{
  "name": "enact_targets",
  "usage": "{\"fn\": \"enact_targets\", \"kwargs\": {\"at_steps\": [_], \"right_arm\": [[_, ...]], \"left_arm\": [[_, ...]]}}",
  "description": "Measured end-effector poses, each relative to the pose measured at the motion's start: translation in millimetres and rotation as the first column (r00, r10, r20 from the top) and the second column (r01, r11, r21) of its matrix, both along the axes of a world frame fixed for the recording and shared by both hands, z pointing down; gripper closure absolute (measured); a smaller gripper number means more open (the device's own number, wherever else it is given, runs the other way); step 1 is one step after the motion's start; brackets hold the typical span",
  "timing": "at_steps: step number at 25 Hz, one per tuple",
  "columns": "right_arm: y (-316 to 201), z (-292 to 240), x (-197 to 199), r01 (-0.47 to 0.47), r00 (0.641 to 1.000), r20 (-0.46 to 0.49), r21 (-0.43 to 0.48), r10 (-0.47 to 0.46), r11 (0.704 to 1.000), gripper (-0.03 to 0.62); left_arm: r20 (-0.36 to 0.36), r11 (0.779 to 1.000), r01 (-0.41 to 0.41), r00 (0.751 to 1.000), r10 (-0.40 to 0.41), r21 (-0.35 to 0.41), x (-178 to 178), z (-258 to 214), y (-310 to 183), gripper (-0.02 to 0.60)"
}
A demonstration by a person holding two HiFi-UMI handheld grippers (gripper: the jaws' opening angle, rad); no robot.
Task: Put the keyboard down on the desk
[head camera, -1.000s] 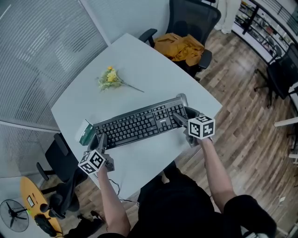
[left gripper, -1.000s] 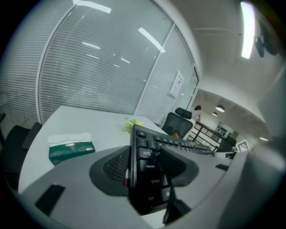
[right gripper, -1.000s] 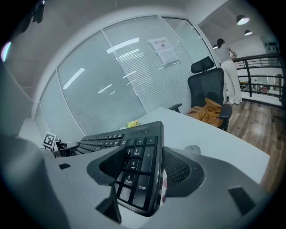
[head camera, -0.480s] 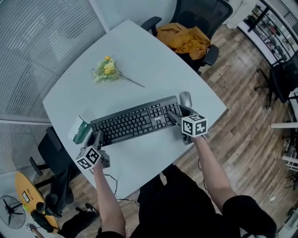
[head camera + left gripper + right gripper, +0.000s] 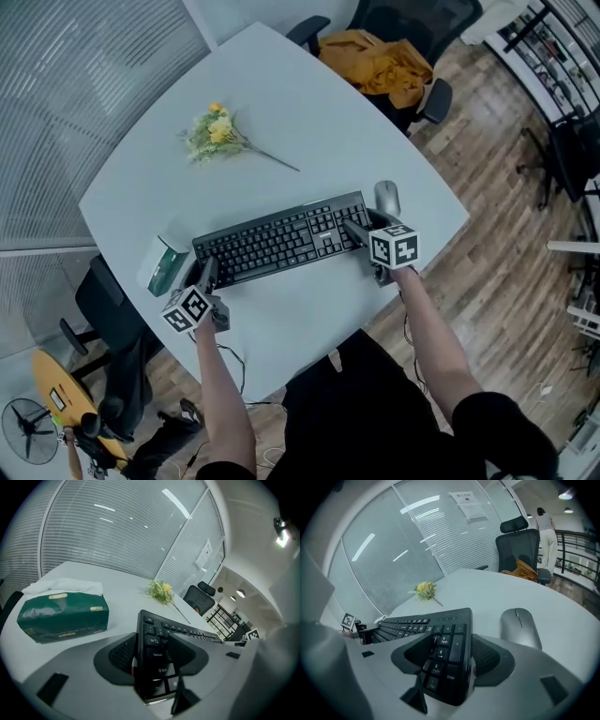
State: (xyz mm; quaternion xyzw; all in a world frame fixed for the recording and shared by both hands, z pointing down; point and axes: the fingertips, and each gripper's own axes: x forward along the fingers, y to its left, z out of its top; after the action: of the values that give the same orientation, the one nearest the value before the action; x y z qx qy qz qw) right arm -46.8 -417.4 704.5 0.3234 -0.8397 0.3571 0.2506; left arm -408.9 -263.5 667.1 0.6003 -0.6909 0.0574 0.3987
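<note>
Left hand-held gripper (image 5: 154,660): jaws clamped on the left short end of the keyboard (image 5: 281,239), one pad on the key face and one on the underside. Narrow gap, filled by the keyboard's thickness.

Right hand-held gripper (image 5: 446,660): same hold on the right short end, at the numpad. Pads sit on both faces and the Enter key corner pokes out toward the camera.

The keyboard spans between the two grippers, running from roughly 8 o'clock to 2 o'clock in the head view, over the near half of the desk (image 5: 300,112). It sits low and close to level. No view shows whether its underside touches the desk.

Mouse (image 5: 387,197): on the desk just beside the right end of the keyboard, at 1 o'clock from the right gripper. A small gap shows between them in the right gripper view.

Tissue box (image 5: 167,264): green, white tissue sticking out of the top, at 9-10 o'clock from the left gripper, near the desk edge. It is close to the keyboard's left end but apart from it.

Flowers (image 5: 217,136): small yellow bunch lying flat at 11 o'clock from the keyboard, well apart, stem pointing toward 4 o'clock.

Office chair (image 5: 412,56) at the far desk edge, 1 o'clock, with orange cloth (image 5: 380,66) heaped on the seat. Glass wall with blinds (image 5: 84,84) along the 9 o'clock side, wood floor (image 5: 506,187) at 3 o'clock.
</note>
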Motion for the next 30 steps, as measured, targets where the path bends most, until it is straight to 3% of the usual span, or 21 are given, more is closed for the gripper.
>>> {"fn": "enact_targets", "kwargs": {"at_steps": [16, 30], "right_arm": [[-9.3, 22.6, -3.4, 0.027, 0.992, -0.121, 0.005, -0.026, 1.000, 0.318], [-11.0, 25.1, -1.2, 0.030, 0.986, -0.164, 0.026, -0.026, 0.999, 0.318]], "left_arm": [[-0.035, 0.998, -0.013, 0.999, 0.011, -0.055, -1.3, 29.3, -9.0, 0.371], [-0.060, 0.998, -0.016, 0.998, 0.013, -0.062, 3.4, 40.0, -10.0, 0.371]]}}
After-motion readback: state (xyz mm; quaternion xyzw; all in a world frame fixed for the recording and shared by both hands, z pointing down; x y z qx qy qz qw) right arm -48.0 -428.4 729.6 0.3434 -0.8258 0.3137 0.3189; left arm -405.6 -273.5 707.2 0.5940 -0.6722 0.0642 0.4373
